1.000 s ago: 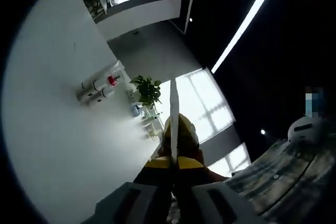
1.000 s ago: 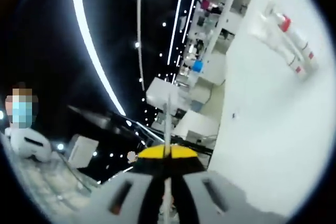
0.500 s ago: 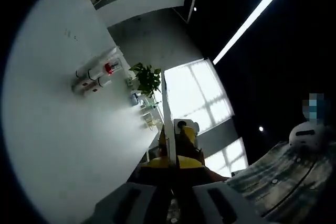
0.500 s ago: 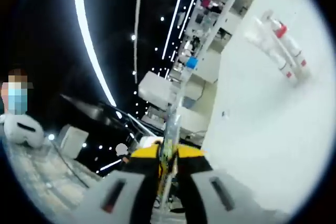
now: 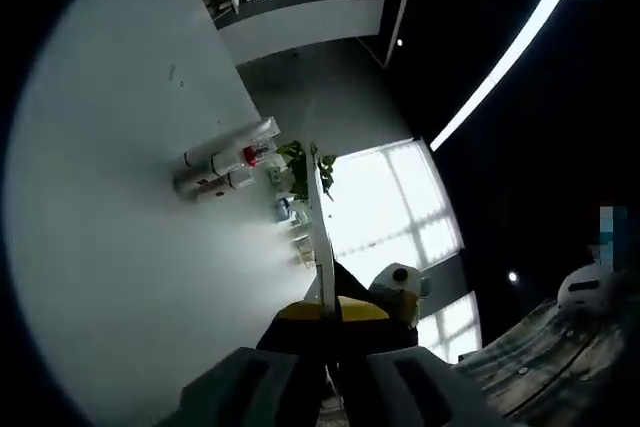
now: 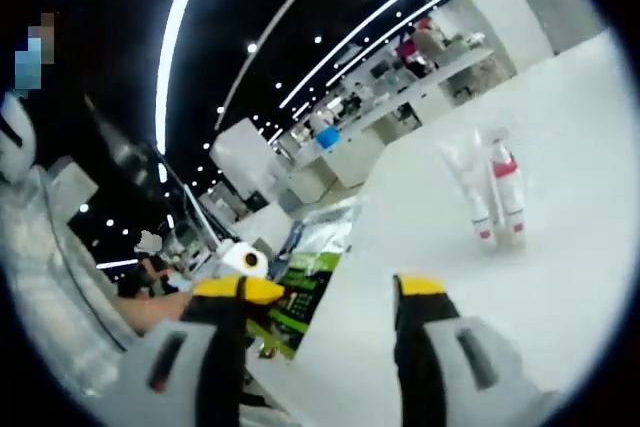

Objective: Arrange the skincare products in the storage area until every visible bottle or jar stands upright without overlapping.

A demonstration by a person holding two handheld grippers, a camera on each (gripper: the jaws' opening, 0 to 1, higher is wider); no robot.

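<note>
A small cluster of skincare bottles (image 5: 225, 169) stands far out on the white table (image 5: 110, 247), one of them with a red cap (image 5: 255, 155). In the right gripper view the same bottles (image 6: 490, 197) stand upright close together: white tubes, a clear bottle and the red-capped one (image 6: 503, 167). My left gripper (image 5: 323, 292) is shut with nothing in it, its jaws pressed into one thin line, well short of the bottles. My right gripper (image 6: 330, 287) is open and empty, also far from them.
A potted plant (image 5: 300, 162) and a bright window (image 5: 385, 202) lie beyond the table's far edge. A green printed pack (image 6: 305, 287) lies by the table's edge near my right gripper's left jaw. A checked sleeve (image 6: 50, 277) is at the left.
My right gripper has opened from shut. Both views have swung, and the right one now looks across the table at the bottles. The bottles have not moved.
</note>
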